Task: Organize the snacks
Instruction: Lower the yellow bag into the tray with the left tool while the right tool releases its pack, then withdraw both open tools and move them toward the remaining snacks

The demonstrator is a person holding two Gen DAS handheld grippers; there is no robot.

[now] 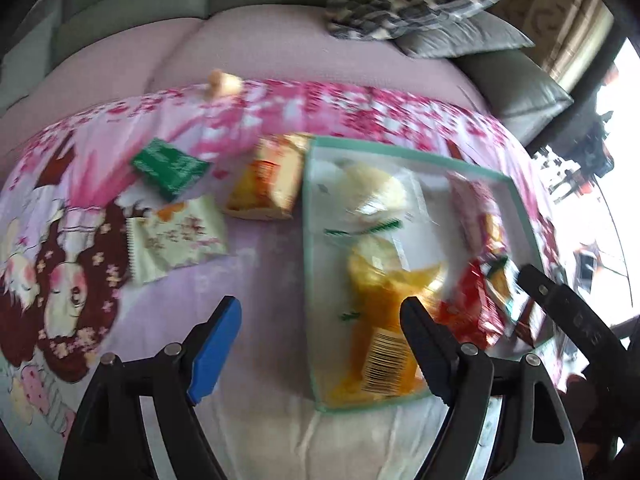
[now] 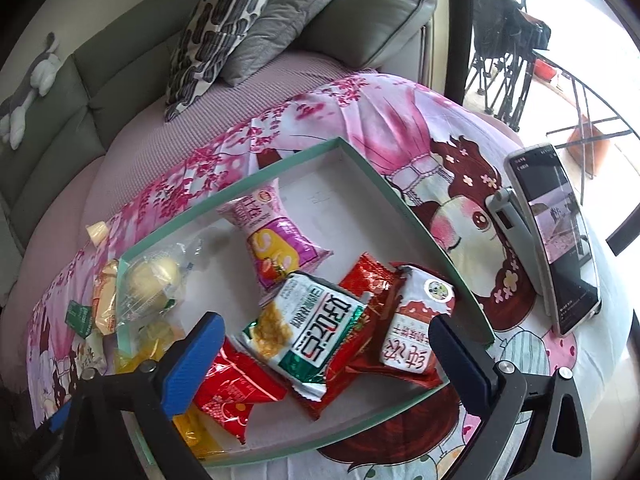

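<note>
Both claws stood spread and empty above the bed, neither pinching anything. The left gripper (image 1: 320, 344) hung over the near edge of the green-rimmed box (image 1: 404, 151), its pads apart with only bedsheet and box rim between them. The right gripper (image 2: 324, 352) hovered over the box's near half, jaws at their widest, the packets below them untouched.

Inside the box, in the right wrist view, lay a pink packet (image 2: 276, 248) toward 12 o'clock, a white-and-green packet (image 2: 308, 328) at the centre, a red-and-white packet (image 2: 416, 328) at 3 o'clock, red wrappers (image 2: 232, 392) at 7 o'clock, and clear-bagged buns (image 2: 152, 284) at 9 o'clock against the rim.

Three snacks remained outside. From the left wrist view, taking the box as centre, an orange packet (image 1: 268, 178) sat just beside the rim at 10 o'clock, a dark green sachet (image 1: 170, 168) farther out the same way, and a pale floral packet (image 1: 176, 236) at 9 o'clock. A small yellowish item (image 1: 222, 82) rested well apart near 11 o'clock, too blurred to identify.

The step in hand looked like the gap between placements: a drop finished, the next pick not begun. The next move likely called for the left gripper to swing toward 9 o'clock, lower over a flat packet's edge, and close on it without bunching the patterned sheet (image 1: 360, 108).
</note>
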